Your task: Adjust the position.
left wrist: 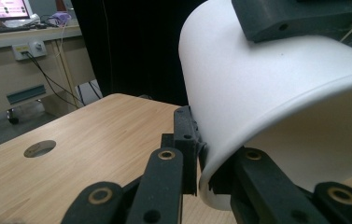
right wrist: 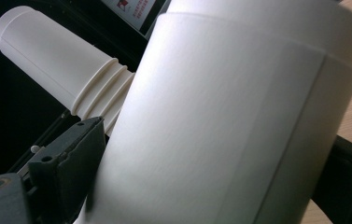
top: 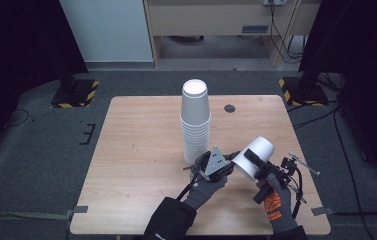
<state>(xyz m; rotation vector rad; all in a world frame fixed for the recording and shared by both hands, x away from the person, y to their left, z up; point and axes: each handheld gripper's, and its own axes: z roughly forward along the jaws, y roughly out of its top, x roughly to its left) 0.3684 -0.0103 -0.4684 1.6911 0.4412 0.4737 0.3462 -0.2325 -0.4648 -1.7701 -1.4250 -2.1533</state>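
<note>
While both hand-held grippers hold the same white paper cup (top: 254,158) in the air above the near right part of the surface (top: 141,165), we judge the main risk to be a crushed or torn rim. Our left hand-held gripper (top: 230,161) has its jaws shut on the cup's rim — in the left gripper view one jaw sits outside the wall and the other inside the mouth, pinching the thin paper (left wrist: 276,93). Our right hand-held gripper (top: 252,159) is clamped across the cup's body, one jaw on each side, as the right gripper view shows (right wrist: 229,121). If we pull the two apart unevenly, the rim could buckle or the wall could dent where the pads press.

That same view shows a step near the cup's closed end, so we may be holding two nested cups rather than one — we cannot say for sure. If so, a tug could free the inner one suddenly and send it tumbling off the surface.

A second hazard stands just beside our left hand (top: 207,187): the tall stack of inverted cups (top: 195,122). A sideways swing of that hand-held gripper could knock it over.

As for contents, the held cup's mouth looks empty as far as we can see into it, and the stack holds nothing but more cups.
</note>
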